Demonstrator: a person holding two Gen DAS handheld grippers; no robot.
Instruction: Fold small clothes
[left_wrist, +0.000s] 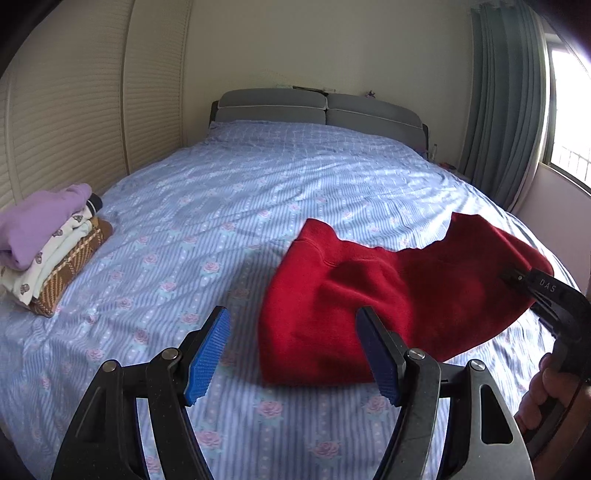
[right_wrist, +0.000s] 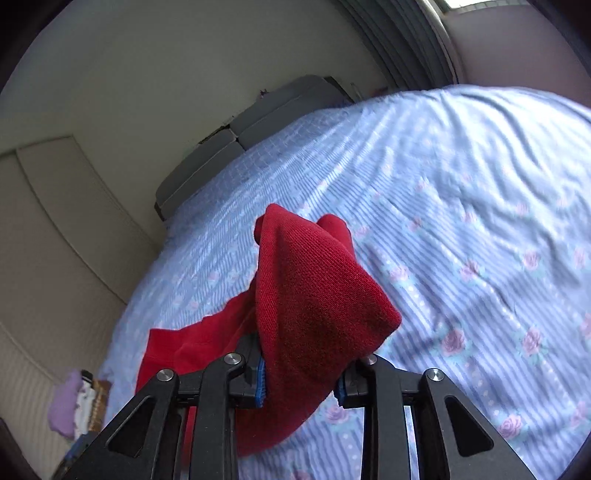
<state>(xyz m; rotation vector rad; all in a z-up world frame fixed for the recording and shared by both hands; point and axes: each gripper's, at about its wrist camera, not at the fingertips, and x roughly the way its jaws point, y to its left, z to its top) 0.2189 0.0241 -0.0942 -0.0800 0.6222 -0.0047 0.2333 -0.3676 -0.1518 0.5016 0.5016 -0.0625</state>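
Right wrist view: right gripper (right_wrist: 299, 382) jaws pinching red knitted garment (right_wrist: 317, 306); left gripper (left_wrist: 295, 354) jaws spread; carry the fold across evenly, keeping edges aligned.

A home bedroom is showing here: a bed (left_wrist: 258, 192) wearing a blue rose-print sheet, a grey headboard (left_wrist: 317, 109) (2 padded sections) standing against the wall, louvred wardrobe doors (left_wrist: 74, 122) lining one side, and curtains (left_wrist: 506, 107) hanging beside a window (left_wrist: 569, 110).
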